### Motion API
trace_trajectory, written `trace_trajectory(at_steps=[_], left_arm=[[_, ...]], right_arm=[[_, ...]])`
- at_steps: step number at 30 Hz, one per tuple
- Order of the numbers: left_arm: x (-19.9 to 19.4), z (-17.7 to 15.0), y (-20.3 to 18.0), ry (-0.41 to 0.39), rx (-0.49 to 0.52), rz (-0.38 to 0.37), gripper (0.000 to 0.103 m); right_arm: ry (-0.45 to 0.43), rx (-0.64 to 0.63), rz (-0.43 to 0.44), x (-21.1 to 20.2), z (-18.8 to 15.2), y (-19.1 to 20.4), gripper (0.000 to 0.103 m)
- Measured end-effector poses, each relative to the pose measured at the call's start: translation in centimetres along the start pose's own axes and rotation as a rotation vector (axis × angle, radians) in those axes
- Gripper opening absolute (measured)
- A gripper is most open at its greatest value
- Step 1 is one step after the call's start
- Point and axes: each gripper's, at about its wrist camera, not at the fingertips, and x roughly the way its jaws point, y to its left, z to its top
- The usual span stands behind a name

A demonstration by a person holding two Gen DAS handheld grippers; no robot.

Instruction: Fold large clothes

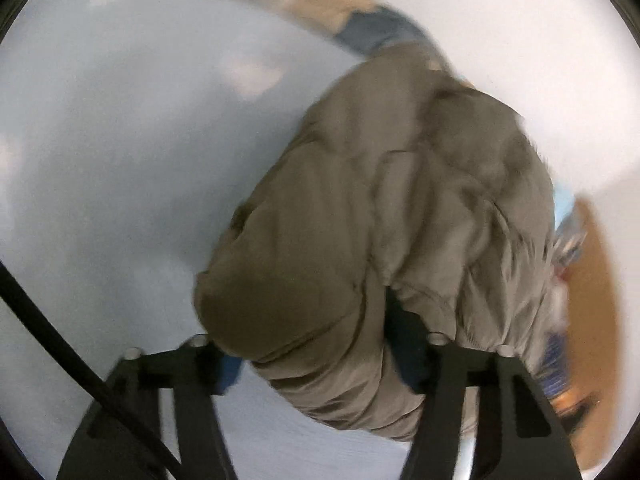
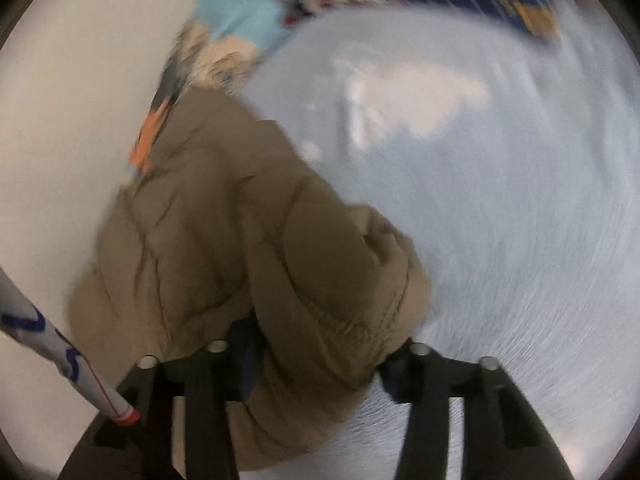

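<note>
- Left wrist view: the left gripper (image 1: 316,360) is clamping a puffy fold of the olive jacket (image 1: 392,208), which is stretching up and right from the jaws across the pale bed sheet (image 1: 120,160).
- Right wrist view: the right gripper (image 2: 320,364) is probably pinching the jacket's hem (blurry), with the bulk bunching up-left.

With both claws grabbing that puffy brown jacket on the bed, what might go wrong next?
1. The left gripper and right gripper each pinch only a bunched bit of the jacket, so the slick padded fabric may slip out.
2. The jacket is crumpled, not flat, so a fold made now could come out lopsided.
3. Colourful clothes lie beside it on the pale sheet and might get dragged along.
</note>
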Motion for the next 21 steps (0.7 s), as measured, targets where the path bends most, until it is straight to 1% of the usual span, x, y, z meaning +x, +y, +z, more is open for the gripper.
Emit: trace_trajectory(at_steps=[1,2,3,5,8,10,11,13,16,18,21], left_arm=[[-0.5,-0.1,-1.1,-0.029,0.067,0.043,0.055],[-0.9,-0.4,-2.3,-0.061,0.136,0.090,0.055],[-1.3,-0.8,-2.2,-0.074,0.162,0.108,0.054],[-1.6,-1.2,-2.8,-0.089,0.208,0.142,0.054],[-1.7,-1.5,-3.0,-0.092,0.236,0.153,0.054],[-2.2,-1.9,-3.0,-0.099,0.255,0.160,0.054],[-2.3,-1.8,-3.3,-0.106,0.269,0.167,0.054],[-1.5,-0.5,-4.7,-0.120,0.294,0.183,0.054],[-2.4,-0.9,-5.3,-0.145,0.330,0.188,0.052],[-2.8,-0.6,-5.5,-0.154,0.338,0.183,0.051],[-4.0,-1.0,-5.8,-0.169,0.355,0.180,0.051]], right_arm=[[-0.038,-0.146,-0.076,-0.7,-0.3,2.3,0.044],[-0.067,-0.244,-0.128,-1.2,-0.7,3.9,0.043],[-0.110,-0.363,-0.196,-1.6,-1.4,5.8,0.043],[-0.164,-0.504,-0.276,-2.1,-2.5,8.0,0.042],[-0.187,-0.605,-0.333,-2.1,-3.1,9.2,0.042],[-0.192,-0.652,-0.355,-1.8,-3.4,9.7,0.041],[-0.194,-0.664,-0.359,-1.9,-3.4,9.8,0.041],[-0.198,-0.681,-0.363,-2.0,-3.2,9.7,0.041],[-0.221,-0.734,-0.378,-2.4,-3.5,10.4,0.041],[-0.231,-0.758,-0.375,-3.0,-3.9,10.5,0.040],[-0.265,-0.799,-0.365,-4.3,-4.5,11.0,0.039]])
